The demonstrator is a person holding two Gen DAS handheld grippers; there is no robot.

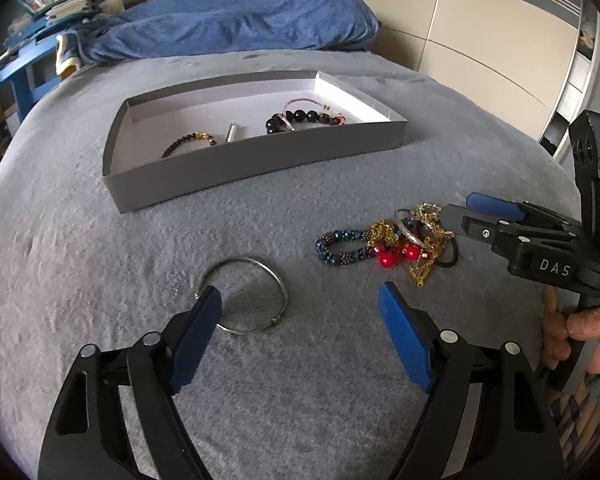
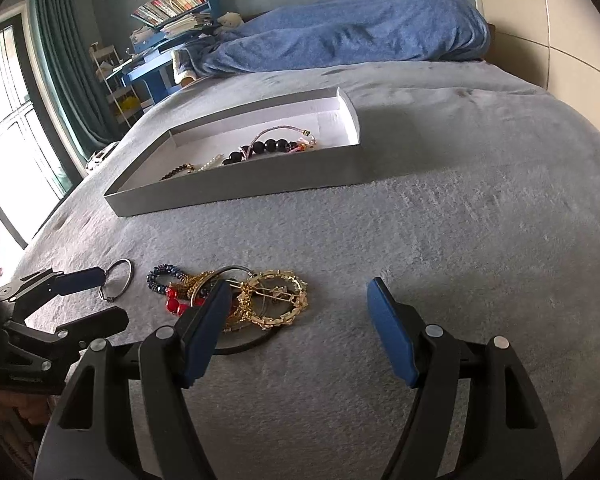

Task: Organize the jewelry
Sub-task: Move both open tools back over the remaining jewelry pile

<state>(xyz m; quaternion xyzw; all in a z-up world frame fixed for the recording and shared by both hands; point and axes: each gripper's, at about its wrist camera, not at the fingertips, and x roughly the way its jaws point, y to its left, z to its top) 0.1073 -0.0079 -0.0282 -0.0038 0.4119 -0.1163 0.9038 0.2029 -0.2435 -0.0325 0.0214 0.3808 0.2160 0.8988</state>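
The grey tray (image 1: 236,176) holds beaded bracelets (image 1: 300,118). Silver bangle (image 1: 244,292) lies at ten o'clock of the released left gripper (image 1: 300,300); right gripper (image 2: 296,300) is also spread.

The only readable lettering is "DAS", in pale capitals on the black body of the right gripper (image 1: 496,216), seen from the left wrist camera. The book spines on the blue shelf (image 2: 172,4) are too small to read.

Soft daylight from the blown-out window (image 2: 4,128), faint shadows, strong fisheye bending, dark corners, perhaps slightly soft edges
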